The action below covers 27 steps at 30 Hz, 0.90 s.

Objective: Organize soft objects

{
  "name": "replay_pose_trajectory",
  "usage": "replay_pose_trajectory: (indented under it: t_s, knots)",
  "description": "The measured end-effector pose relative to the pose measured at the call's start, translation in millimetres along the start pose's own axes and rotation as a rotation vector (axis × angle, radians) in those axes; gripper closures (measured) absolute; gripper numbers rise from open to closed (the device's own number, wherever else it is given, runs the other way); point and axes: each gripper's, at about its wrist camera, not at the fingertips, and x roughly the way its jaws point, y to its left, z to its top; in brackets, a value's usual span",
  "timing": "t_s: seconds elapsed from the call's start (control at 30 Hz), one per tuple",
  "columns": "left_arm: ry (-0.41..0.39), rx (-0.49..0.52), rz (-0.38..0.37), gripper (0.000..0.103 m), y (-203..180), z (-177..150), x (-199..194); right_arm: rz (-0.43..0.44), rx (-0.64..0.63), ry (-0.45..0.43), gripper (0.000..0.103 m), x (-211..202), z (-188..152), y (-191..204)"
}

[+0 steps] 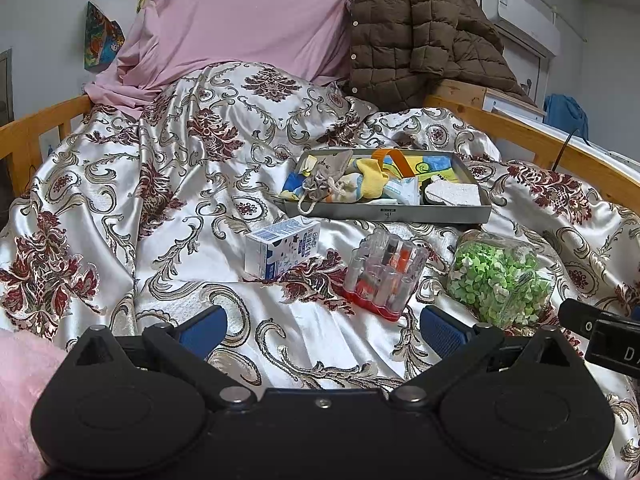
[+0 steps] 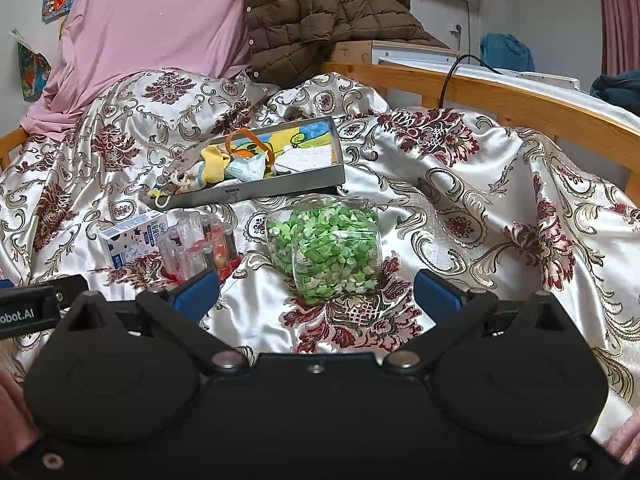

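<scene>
A grey tray (image 1: 400, 213) (image 2: 280, 186) lies on the patterned bedspread and holds soft items: a grey drawstring pouch (image 1: 326, 174) (image 2: 178, 178), yellow cloth (image 1: 374, 178) (image 2: 212, 166), a colourful cloth and a white sponge (image 1: 454, 193) (image 2: 300, 160). My left gripper (image 1: 322, 330) hovers open over the spread, well short of the tray, nothing between its blue pads (image 1: 202, 332). My right gripper (image 2: 316, 294) is open too, with the clear jar of green bits (image 2: 328, 246) (image 1: 500, 276) just ahead of its fingers.
A small milk carton (image 1: 282, 252) (image 2: 134, 238) and a clear rack of tubes on a red base (image 1: 382, 274) (image 2: 198, 250) lie in front of the tray. Pink pillow (image 1: 240, 20), brown quilted jacket (image 1: 420, 28) and wooden bed rails (image 1: 540, 144) bound the far side.
</scene>
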Motion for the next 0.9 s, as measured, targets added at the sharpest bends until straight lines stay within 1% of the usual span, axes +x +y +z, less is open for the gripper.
replay_pose_trajectory:
  t_s: [0.9]
  knots:
    - [0.0,0.003,0.0,0.001,0.8,-1.0,-0.4,-0.001,-0.001,-0.002,0.001,-0.9,-0.5,2.3]
